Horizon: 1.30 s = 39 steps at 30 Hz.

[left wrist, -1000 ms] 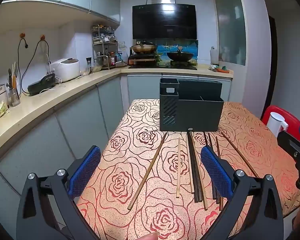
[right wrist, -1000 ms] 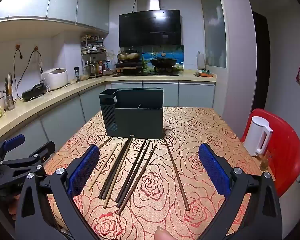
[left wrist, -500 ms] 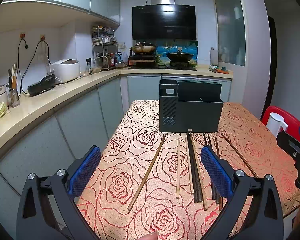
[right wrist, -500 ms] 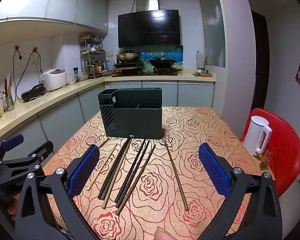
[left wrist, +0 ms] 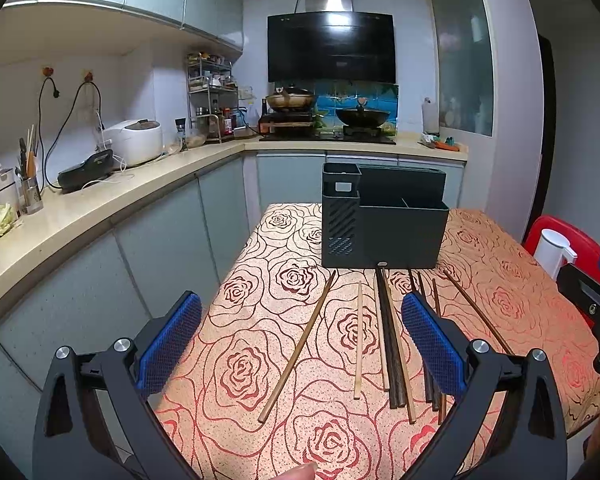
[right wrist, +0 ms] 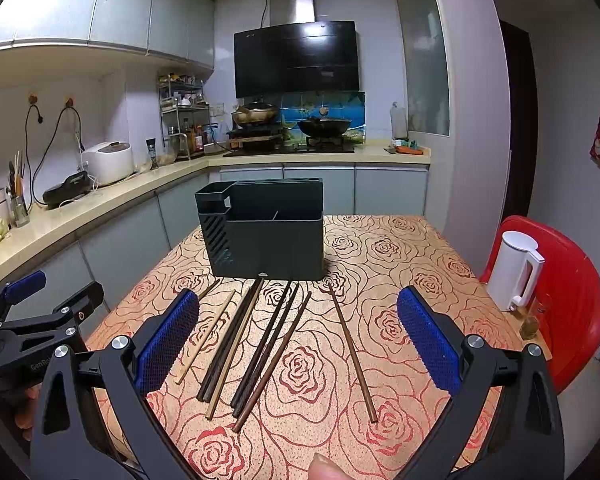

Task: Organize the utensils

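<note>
At 12 o'clock of both wide, empty grippers: chopsticks; take one pair, clamp mid-length, drop upright into holder

Rose-patterned table carries the dark organizer beyond the jaws, chopsticks strewn between them.

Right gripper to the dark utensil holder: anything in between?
Chopsticks, flat on the tablecloth, fill the stretch between the open right gripper and the utensil holder. Right wrist view.
</note>
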### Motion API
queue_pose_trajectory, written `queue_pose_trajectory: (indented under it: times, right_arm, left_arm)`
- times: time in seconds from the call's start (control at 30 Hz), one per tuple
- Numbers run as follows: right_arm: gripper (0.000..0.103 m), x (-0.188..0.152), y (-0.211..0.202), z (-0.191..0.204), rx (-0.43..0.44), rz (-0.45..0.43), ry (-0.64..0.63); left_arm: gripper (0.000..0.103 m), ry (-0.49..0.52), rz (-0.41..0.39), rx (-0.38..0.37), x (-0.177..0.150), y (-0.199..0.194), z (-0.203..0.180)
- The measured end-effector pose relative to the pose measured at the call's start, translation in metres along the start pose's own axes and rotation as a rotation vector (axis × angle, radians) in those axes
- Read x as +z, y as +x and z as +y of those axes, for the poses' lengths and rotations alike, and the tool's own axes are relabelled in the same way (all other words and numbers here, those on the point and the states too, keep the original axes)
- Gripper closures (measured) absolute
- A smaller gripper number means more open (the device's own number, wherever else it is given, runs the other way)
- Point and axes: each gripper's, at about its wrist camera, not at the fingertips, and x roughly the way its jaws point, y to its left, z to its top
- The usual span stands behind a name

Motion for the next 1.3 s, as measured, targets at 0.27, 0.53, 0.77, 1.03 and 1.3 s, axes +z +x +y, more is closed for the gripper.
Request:
queue_pose_trajectory:
  times: [0.27,0.53,0.77,1.03,1.3]
  right_arm:
    - [0.007,0.0020,-0.0004,0.0001,0.003,-0.004,0.005]
    - [0.007,0.0021,-0.0021,0.0002,0.005,-0.011,0.007]
    - [0.007,0.0026,-0.0022,0.0004,0.005,-0.011,0.006]
    - [0.007,0.0022,-0.0025,-0.0007,0.005,-0.012,0.007]
    - [0.007,0.0031,-0.0030,-0.0011,0.004,-0.012,0.007]
  left_arm:
    - [0.006,0.000,-0.007,-0.002,0.0029,-0.0029,-0.0003]
    - [0.006,-0.002,-0.007,0.000,0.0039,-0.0037,-0.0013]
    - [0.006,-0.004,-0.007,0.000,0.0045,-0.0041,-0.0016]
    - [0.006,-0.003,-0.007,-0.001,0.0047,-0.0046,-0.0014]
    - [0.006,0.000,-0.006,-0.011,0.0043,-0.0039,-0.0017]
